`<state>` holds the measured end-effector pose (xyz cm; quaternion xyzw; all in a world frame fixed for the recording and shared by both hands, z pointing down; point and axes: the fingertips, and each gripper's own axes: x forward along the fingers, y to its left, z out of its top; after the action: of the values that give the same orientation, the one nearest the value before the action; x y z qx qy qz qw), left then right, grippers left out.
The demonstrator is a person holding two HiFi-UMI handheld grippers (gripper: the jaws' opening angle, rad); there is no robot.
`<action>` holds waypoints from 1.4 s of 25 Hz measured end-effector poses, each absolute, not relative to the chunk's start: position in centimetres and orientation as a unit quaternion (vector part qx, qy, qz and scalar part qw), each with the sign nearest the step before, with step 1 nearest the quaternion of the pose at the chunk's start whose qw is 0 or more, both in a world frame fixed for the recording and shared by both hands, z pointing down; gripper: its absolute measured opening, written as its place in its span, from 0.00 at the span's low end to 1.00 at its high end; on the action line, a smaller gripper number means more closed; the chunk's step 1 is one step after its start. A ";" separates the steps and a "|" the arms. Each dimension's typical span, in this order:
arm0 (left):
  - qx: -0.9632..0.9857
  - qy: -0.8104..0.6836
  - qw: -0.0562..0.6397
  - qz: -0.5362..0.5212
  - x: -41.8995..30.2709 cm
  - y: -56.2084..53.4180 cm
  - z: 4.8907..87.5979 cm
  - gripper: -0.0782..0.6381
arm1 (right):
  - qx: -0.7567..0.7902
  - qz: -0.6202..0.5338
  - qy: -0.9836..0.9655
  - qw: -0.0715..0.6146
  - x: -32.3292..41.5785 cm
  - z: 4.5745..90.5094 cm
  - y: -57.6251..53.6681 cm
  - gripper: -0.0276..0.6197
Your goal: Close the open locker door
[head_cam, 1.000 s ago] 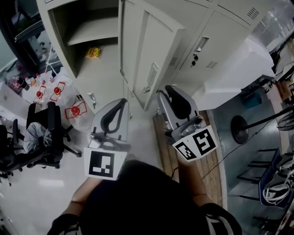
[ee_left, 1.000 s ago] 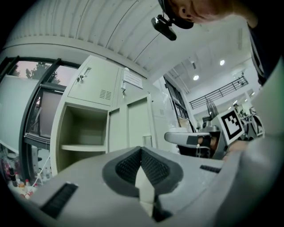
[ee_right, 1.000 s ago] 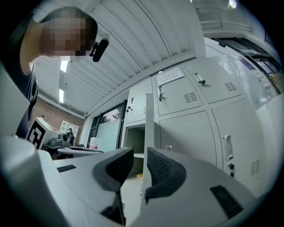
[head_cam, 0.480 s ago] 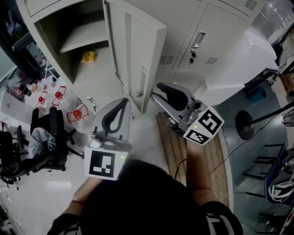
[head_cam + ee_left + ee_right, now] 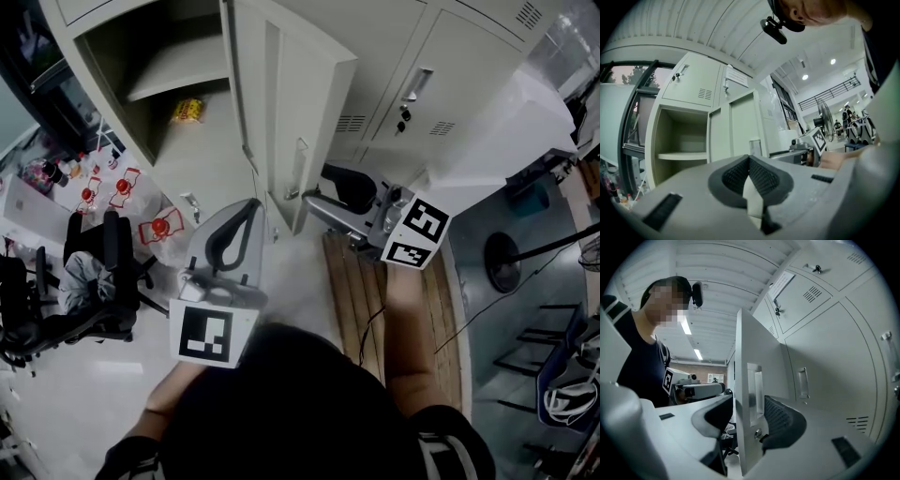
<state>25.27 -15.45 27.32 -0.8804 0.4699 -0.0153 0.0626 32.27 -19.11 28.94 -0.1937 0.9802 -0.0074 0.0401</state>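
The open locker door (image 5: 291, 94) stands out edge-on from the beige lockers, with its recessed handle (image 5: 298, 169) near the free edge. My right gripper (image 5: 312, 187) points left at that edge. In the right gripper view the door (image 5: 759, 348) runs upright between the jaws of the right gripper (image 5: 749, 401). Those jaws have just been opening and stand apart on either side of the edge, not pressing on it. My left gripper (image 5: 251, 206) hangs level in front of the open compartment (image 5: 159, 84), shut and empty; the left gripper view shows the tips of the left gripper (image 5: 750, 157) meeting.
A yellow packet (image 5: 190, 110) lies inside the open locker below a shelf (image 5: 173, 80). Closed lockers (image 5: 412, 94) stand to the door's right, beside a white box (image 5: 497, 141). A wooden pallet (image 5: 375, 300) lies underfoot. Bags (image 5: 122, 192) and an office chair (image 5: 94, 272) stand at left.
The right gripper swung left and down to the door's free edge, and its jaws opened around that edge. The left gripper hardly moved.
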 end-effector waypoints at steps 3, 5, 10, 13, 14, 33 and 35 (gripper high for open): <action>-0.878 0.475 0.064 -0.017 24.9 -15.6 27.3 0.11 | -0.179 -0.014 0.983 0.045 32.3 29.1 -19.4 0.36; -0.876 0.478 0.064 -0.016 24.6 -15.8 27.3 0.11 | -0.169 -0.015 0.984 0.047 32.2 29.2 -19.4 0.36; -0.872 0.485 0.064 -0.017 23.6 -15.9 27.4 0.11 | -0.144 -0.018 0.988 0.047 31.1 29.2 -19.2 0.37; -0.869 0.490 0.064 -0.018 23.1 -15.9 27.3 0.11 | -0.134 -0.016 0.990 0.045 30.4 29.1 -19.0 0.38; -0.868 0.492 0.063 -0.018 22.9 -15.9 27.3 0.11 | -0.131 -0.015 0.990 0.045 30.1 29.1 -18.9 0.38; -0.836 0.546 0.050 -0.025 17.5 -14.5 28.1 0.11 | -0.094 -0.013 0.994 0.057 24.1 29.0 -17.7 0.33; -0.832 0.552 0.051 -0.024 17.0 -14.3 28.1 0.11 | -0.093 -0.011 0.994 0.056 23.4 29.0 -17.6 0.32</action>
<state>17.02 -14.35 28.10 -0.8319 0.5521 -0.0242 0.0506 23.40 -17.60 29.01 -0.0926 0.9941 -0.0106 0.0560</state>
